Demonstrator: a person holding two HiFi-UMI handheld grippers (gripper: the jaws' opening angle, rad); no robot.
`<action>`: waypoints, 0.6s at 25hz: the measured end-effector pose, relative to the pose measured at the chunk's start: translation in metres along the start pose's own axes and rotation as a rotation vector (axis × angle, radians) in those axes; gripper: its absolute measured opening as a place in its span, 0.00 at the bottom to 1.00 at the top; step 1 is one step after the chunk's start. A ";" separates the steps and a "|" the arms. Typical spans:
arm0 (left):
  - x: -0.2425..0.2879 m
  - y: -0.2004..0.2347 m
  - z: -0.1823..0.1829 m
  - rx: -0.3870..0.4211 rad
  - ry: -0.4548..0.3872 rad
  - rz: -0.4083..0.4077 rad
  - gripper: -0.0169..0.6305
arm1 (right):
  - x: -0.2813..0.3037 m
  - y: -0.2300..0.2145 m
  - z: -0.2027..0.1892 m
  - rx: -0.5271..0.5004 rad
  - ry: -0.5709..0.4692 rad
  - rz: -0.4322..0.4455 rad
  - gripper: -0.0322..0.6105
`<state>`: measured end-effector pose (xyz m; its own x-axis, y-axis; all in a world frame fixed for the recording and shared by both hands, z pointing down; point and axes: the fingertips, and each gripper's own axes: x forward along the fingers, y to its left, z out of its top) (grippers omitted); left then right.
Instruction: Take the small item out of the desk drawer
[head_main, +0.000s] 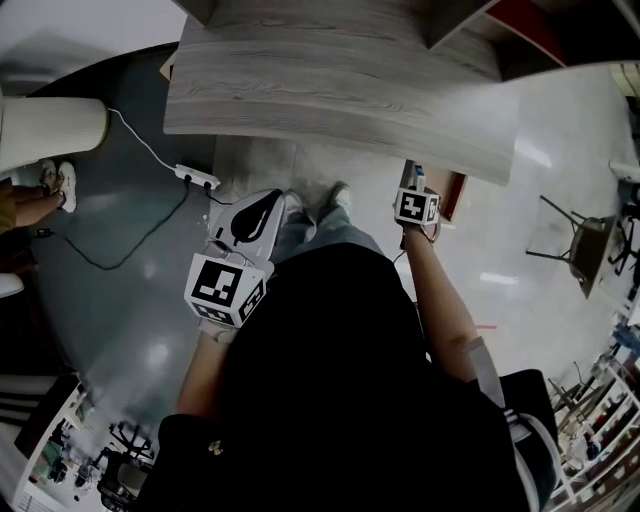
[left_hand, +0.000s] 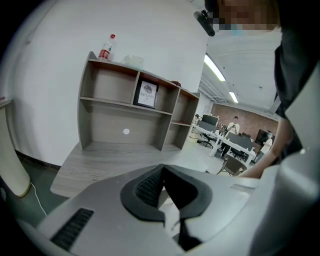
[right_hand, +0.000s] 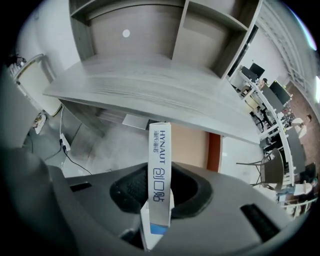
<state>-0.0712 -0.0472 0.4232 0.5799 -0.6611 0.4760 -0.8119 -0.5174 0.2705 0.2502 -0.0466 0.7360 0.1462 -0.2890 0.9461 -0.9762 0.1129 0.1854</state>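
Two claws are out in front of the desk (head_main: 330, 110). The left gripper (left_hand: 162, 170) is off to the left, its pads meeting at the tips with nothing between them. It points at the desktop and shelves rather than at anything below.

Further right, the right gripper (right_hand: 159, 172) is clamped on the small box (right_hand: 160, 145), a slim white carton with blue print. The box stands on end in the jaws, and its long axis runs straight out along them toward the desk's front edge.

Just beyond the box and a little right, under that edge, is an orange panel (right_hand: 190, 145) that I take to be the drawer. The box looks clear of it already, so I would say the item is out. The right hand alone has it, and the desk edge above is what it must avoid.
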 end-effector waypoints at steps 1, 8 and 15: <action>0.001 0.000 0.002 -0.001 -0.008 -0.005 0.04 | -0.005 0.002 0.003 -0.013 -0.004 0.006 0.16; 0.006 -0.001 0.016 0.002 -0.049 -0.046 0.04 | -0.043 0.014 0.010 -0.025 -0.006 0.066 0.16; 0.009 0.008 0.025 -0.009 -0.081 -0.057 0.04 | -0.095 0.041 0.049 -0.012 -0.121 0.162 0.16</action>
<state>-0.0706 -0.0710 0.4084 0.6281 -0.6730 0.3906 -0.7781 -0.5503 0.3029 0.1885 -0.0614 0.6405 -0.0338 -0.3780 0.9252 -0.9833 0.1781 0.0368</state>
